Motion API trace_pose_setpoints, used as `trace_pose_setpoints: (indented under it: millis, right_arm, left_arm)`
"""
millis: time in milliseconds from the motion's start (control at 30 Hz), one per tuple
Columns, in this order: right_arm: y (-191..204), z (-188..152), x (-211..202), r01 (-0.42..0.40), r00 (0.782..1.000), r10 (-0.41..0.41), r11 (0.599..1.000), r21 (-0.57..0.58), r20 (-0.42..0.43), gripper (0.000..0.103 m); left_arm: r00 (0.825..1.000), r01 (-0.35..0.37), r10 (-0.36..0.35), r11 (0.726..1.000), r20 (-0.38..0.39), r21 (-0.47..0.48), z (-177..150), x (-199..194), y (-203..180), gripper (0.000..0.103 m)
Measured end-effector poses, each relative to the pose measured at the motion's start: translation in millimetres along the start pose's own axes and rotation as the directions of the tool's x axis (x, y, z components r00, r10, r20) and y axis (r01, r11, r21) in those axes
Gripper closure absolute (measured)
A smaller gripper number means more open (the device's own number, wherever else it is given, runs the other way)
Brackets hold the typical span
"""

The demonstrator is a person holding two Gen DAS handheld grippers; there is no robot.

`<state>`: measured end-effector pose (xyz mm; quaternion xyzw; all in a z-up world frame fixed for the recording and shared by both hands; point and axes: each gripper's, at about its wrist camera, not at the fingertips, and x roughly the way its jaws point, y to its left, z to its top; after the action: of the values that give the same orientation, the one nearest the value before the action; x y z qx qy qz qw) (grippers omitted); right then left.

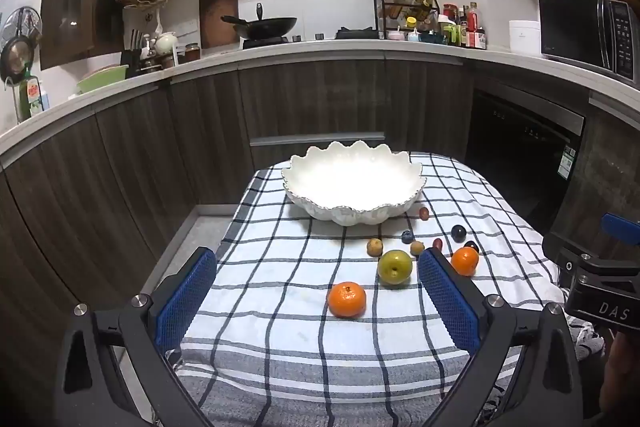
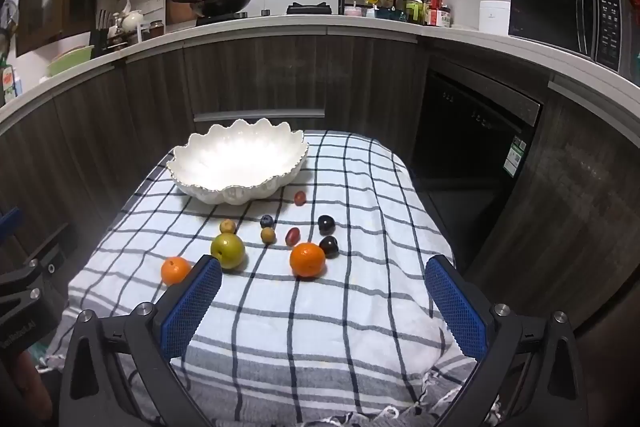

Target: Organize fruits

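A white scalloped bowl (image 1: 352,187) (image 2: 240,163) stands empty at the far end of a checked cloth (image 1: 280,307) (image 2: 320,327). In front of it lie two oranges (image 1: 347,299) (image 1: 465,261) (image 2: 307,259) (image 2: 175,270), a green apple (image 1: 395,267) (image 2: 227,250) and several small fruits, among them a blueberry (image 1: 407,236) (image 2: 267,221) and two dark plums (image 2: 327,223) (image 2: 329,246). My left gripper (image 1: 320,263) is open above the near cloth, the near orange ahead between its fingers. My right gripper (image 2: 324,267) is open too, nothing held, the other orange just ahead.
The cloth covers a small table whose edges fall off left, right and far. Beyond is a dark-fronted kitchen counter (image 1: 320,51) with a wok (image 1: 268,25), a spice rack (image 1: 404,11) and a microwave (image 1: 588,31). A dishwasher (image 2: 476,131) stands at right.
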<state>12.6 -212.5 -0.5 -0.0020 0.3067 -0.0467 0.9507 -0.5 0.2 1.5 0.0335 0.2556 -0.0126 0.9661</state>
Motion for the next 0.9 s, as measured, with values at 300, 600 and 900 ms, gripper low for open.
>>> trace_pose_setpoints:
  millis: [300,600,900]
  right_arm:
    - [-1.3,1.6,-5.0,0.007,1.0,-0.007,1.0,0.008,0.015,0.0]
    - [-3.3,-0.1,-7.8,0.007,0.999,-0.008,1.0,0.018,0.035,0.0]
    - [-2.8,0.4,-8.8,0.009,0.999,-0.01,1.0,0.015,0.039,0.0]
  left_arm:
    - [0.999,0.016,-0.016,1.0,0.041,0.01,-1.7,-21.3,1.2,0.0]
    - [1.0,0.016,-0.017,1.0,0.022,0.012,-0.6,-9.6,-4.5,0.0]
    - [1.0,0.017,-0.018,1.0,0.023,0.008,-0.9,-9.1,-4.0,0.0]
